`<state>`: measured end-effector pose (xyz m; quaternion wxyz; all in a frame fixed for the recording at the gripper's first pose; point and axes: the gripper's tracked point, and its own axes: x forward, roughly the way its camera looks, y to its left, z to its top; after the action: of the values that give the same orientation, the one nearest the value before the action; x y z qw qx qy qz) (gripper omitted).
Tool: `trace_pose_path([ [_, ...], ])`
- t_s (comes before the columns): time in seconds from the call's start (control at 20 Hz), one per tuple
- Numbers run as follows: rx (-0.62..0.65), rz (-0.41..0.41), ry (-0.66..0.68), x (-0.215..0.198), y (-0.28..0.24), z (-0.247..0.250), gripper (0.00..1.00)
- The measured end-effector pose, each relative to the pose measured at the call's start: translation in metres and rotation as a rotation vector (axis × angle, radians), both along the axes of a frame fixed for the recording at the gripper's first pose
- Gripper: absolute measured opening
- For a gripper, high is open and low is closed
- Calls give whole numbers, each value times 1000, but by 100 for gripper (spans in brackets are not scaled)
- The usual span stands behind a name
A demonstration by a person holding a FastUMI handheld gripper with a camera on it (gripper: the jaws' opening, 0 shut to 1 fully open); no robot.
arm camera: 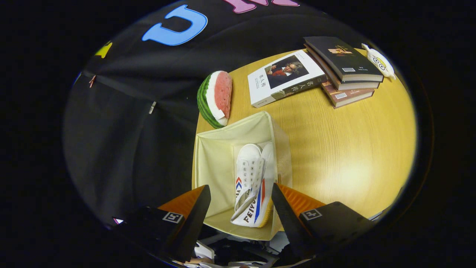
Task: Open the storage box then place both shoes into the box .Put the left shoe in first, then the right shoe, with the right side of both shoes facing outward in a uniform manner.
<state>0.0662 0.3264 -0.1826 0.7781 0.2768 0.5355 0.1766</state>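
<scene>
On the table (pixel 334 149), spread fingers (pixel 197 208) hover above the boxed shoe (pixel 251 186).

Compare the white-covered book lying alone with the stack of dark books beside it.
The white-covered book with a portrait lies singly, flat on the round wooden table; the stack of dark-covered books is piled several high. One cover is pale, the other's top is near black. Both sit beyond the open gripper.

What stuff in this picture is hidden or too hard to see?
- Second shoe, gripper view: mostly hidden behind the first shoe in the box.
- Lower books in the stack: covered by the top book.
- Clutter under the open gripper: cut off by its fingers.
- Small white toy behind the books: too small and warped to identify.
</scene>
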Motion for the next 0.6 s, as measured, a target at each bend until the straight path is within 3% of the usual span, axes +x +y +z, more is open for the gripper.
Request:
trace_pose_path([
  [0.35, 10, 1, -104, -15, -26, 25, 99],
  [0.6, -83, -10, -240, -20, -74, 41, 99],
])
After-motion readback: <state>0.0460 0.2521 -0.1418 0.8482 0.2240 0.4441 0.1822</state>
